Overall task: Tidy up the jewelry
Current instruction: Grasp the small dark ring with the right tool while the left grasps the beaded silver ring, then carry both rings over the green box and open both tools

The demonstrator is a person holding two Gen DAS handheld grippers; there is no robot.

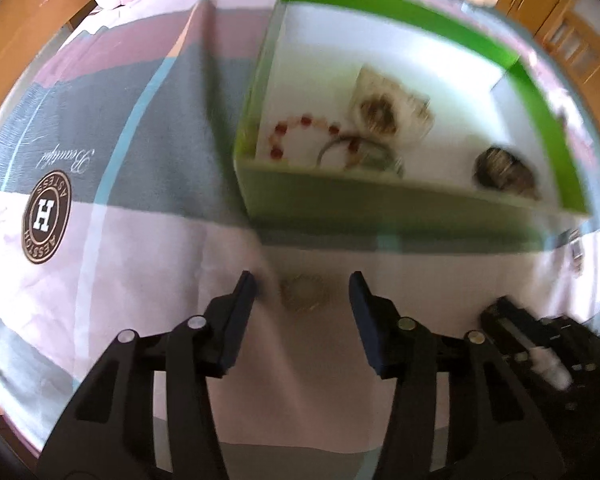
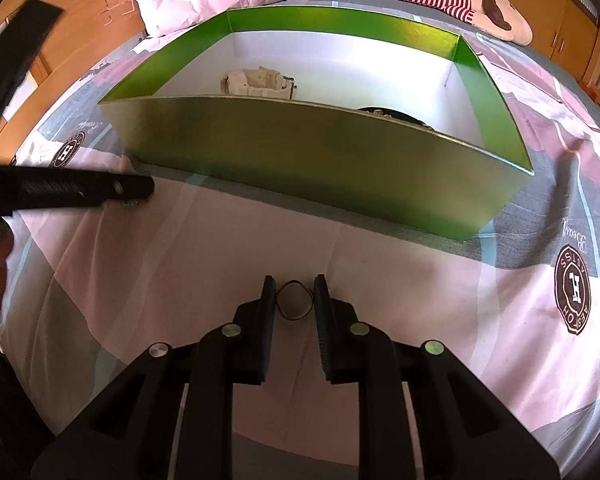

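Left claw angled down at bedsheet, jaws wide apart around small ring; right claw low, jaws narrowly clamping thin black loop; green box ahead

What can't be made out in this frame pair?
- Left wrist view: motion blur smears the pale ring-like item between the open jaws; its type is unclear.
- Right wrist view: the green box near wall hides most of its contents.
- Right wrist view: the thin dark loop between the jaws is too small to tell whether it is gripped.
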